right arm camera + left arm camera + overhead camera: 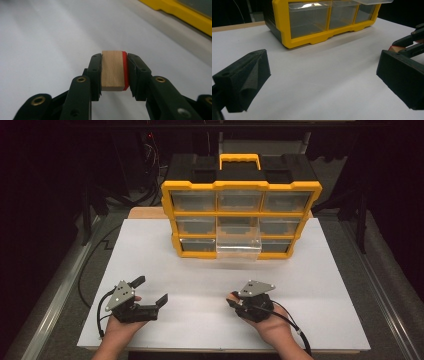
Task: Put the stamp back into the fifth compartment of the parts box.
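You have a small wooden block with one red face clamped between the pads of your right gripper, the red face against one pad and bare wood against the other. Its long axis runs along the jaws, pointing away from your hand toward the far edge of the white board. In the high view that gripper sits near the board's near edge, right of middle.

You look to be carrying the block, with the drop-off left to do. The likely target is the clear drawer pulled out of the yellow organizer at the far edge: bring the block over its open top, then release.

Your left gripper rests by the near left corner, jaws wide apart and empty.
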